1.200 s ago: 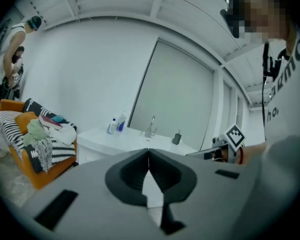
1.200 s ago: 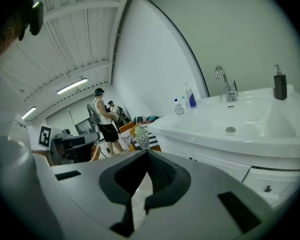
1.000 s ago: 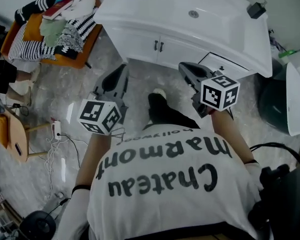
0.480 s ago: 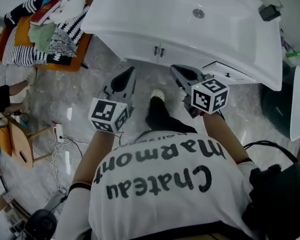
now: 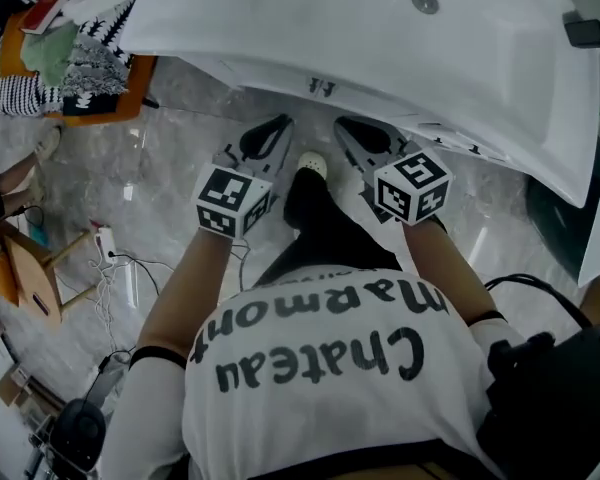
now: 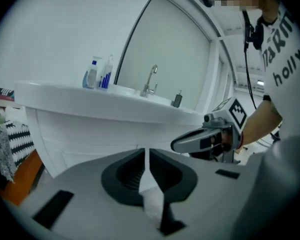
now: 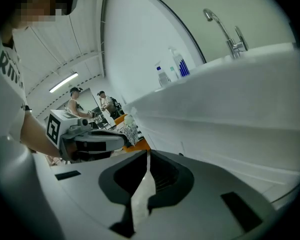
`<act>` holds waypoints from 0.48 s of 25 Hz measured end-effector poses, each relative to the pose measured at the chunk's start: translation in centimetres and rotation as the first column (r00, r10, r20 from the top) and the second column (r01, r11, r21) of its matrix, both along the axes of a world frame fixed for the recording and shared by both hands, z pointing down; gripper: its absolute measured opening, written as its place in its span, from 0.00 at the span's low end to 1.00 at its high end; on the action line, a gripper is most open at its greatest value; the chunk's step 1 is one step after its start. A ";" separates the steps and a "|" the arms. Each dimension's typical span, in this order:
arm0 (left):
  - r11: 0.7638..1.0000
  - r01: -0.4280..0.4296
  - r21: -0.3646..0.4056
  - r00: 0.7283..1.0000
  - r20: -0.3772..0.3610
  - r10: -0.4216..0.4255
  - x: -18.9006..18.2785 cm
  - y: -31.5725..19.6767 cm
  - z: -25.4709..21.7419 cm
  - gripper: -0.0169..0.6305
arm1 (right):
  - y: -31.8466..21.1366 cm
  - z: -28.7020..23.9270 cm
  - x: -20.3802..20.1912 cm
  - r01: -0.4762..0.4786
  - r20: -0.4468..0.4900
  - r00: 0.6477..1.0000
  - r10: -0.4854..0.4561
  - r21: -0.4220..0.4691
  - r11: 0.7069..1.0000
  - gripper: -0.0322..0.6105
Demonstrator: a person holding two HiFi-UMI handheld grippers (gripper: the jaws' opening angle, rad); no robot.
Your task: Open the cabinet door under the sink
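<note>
The white sink (image 5: 400, 48) fills the top of the head view, and its rim hides most of the cabinet below. Only the two dark door handles (image 5: 320, 87) peek out under the rim. My left gripper (image 5: 273, 128) and right gripper (image 5: 346, 128) hover side by side just short of the cabinet front, low under the basin, touching nothing. In the left gripper view the jaws (image 6: 146, 153) are shut and empty, facing the white cabinet front (image 6: 85, 144). The right gripper (image 7: 148, 156) is likewise shut and empty, with the cabinet front (image 7: 235, 149) ahead on its right.
An orange chair (image 5: 100, 108) piled with striped clothes stands left of the sink. A wooden stool (image 5: 25, 268) and a power strip with cables (image 5: 105, 243) lie on the marble floor at left. A dark bin (image 5: 555, 203) sits right of the cabinet. A faucet (image 6: 150, 81) and bottles (image 6: 97, 74) stand on the sink.
Both grippers have dropped lower and moved in toward the cabinet front. The sink rim now covers most of the doors in the head view.
</note>
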State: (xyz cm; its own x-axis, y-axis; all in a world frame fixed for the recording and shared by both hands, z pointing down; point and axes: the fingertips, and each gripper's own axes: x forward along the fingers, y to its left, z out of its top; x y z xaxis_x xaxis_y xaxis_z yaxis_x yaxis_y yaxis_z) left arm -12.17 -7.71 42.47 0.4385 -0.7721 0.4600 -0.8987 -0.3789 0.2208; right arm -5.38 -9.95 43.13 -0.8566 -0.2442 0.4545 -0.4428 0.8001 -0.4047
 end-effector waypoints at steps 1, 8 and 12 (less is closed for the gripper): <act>1.000 -0.019 -0.008 1.000 0.002 0.019 0.3 -0.3 1.0 0.04 | -0.3 1.1 0.0 -0.004 0.002 1.000 0.004 -0.008 1.000 0.07; 0.998 -0.023 -0.053 1.000 0.008 0.024 -0.3 -3.8 8.7 0.06 | -3.1 8.7 -0.5 -0.060 0.017 0.998 0.061 -0.041 0.997 0.22; 0.992 -0.069 -0.107 0.998 -0.006 0.069 0.5 -4.6 12.8 0.20 | -4.8 12.2 -0.2 -0.145 0.046 0.988 0.148 -0.063 0.988 0.22</act>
